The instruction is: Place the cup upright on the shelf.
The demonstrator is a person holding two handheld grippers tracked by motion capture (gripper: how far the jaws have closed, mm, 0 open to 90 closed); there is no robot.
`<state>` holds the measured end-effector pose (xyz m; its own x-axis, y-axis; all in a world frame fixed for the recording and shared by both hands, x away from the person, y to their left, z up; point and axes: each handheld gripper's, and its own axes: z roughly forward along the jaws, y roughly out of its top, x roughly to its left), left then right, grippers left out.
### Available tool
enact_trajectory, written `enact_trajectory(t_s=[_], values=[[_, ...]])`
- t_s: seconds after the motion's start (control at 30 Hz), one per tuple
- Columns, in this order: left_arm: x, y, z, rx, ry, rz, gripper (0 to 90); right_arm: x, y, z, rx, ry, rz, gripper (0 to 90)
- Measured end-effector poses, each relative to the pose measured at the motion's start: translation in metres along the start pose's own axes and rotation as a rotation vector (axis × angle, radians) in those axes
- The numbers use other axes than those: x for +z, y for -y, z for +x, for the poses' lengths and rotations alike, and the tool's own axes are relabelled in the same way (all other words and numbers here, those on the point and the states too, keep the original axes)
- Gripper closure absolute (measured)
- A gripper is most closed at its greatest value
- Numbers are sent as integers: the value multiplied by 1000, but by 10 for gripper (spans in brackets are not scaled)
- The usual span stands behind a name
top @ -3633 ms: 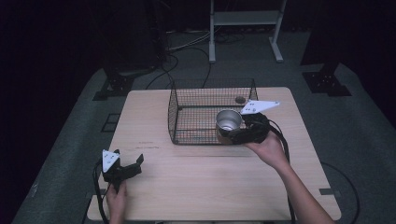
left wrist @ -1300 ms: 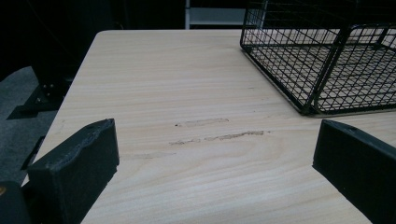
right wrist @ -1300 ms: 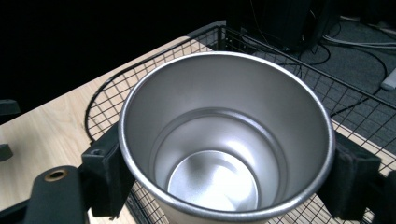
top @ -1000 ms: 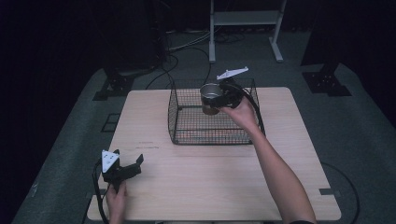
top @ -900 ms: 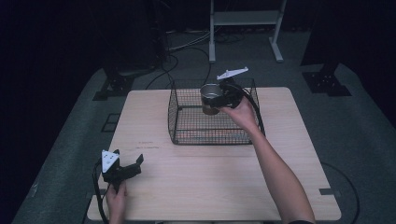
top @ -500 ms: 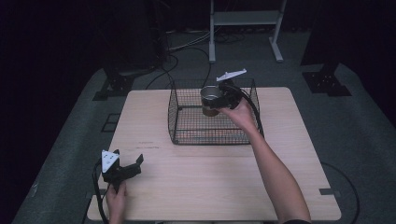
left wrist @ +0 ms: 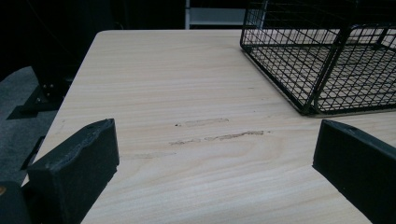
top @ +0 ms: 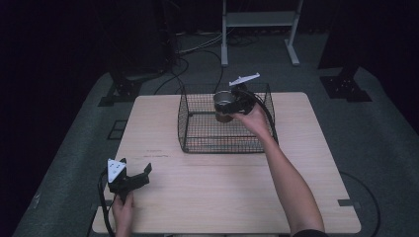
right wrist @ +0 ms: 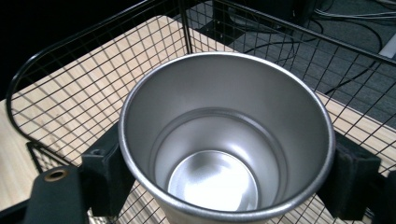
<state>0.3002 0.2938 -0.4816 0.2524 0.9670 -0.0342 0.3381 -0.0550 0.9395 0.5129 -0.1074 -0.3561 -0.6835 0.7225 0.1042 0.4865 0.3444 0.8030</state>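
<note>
A steel cup (top: 224,101) (right wrist: 224,140), empty and upright, hangs over the black wire basket (top: 197,126) at its far right part. My right gripper (top: 231,104) (right wrist: 224,172) is shut on the cup, one jaw pressed on each side of its wall. Through the mesh (right wrist: 70,93) below I see the table. My left gripper (top: 132,178) (left wrist: 215,172) rests low near the table's front left corner, open, with bare wood between its jaws. The basket's near corner (left wrist: 308,70) stands ahead and to the right of it.
The light wooden table (top: 207,197) has faint scuff marks (left wrist: 219,135) ahead of the left gripper. Beyond the far edge are cables (top: 197,49), a white metal stand (top: 257,22) and dark equipment bases on grey floor.
3.6 s ago the cup was held low at the basket's near right side; it has since been lifted over the basket. In the last second it dipped slightly. The left gripper stayed still.
</note>
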Motion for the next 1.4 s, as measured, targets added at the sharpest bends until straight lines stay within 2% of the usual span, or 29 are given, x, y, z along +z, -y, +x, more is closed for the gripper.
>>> enact_trajectory(t_s=[0.1,0.13,0.3,0.57,0.83,1.07,1.4], values=[[0,0,0,-2,1,0,0,3,-3,0,0,-1,3,178],[0,0,0,-4,1,-1,0,5,-5,1,-17,3,5,178],[0,0,0,0,0,0,0,7,-7,0,-10,9,3,179],[0,0,0,-4,1,-3,0,16,-11,-3,-10,12,42,178],[0,0,0,-5,3,-3,0,29,-3,-6,12,7,71,178],[1,0,0,-4,1,-6,0,34,2,-10,30,2,86,178],[1,0,0,-1,0,-4,0,39,7,-14,19,-3,113,178]])
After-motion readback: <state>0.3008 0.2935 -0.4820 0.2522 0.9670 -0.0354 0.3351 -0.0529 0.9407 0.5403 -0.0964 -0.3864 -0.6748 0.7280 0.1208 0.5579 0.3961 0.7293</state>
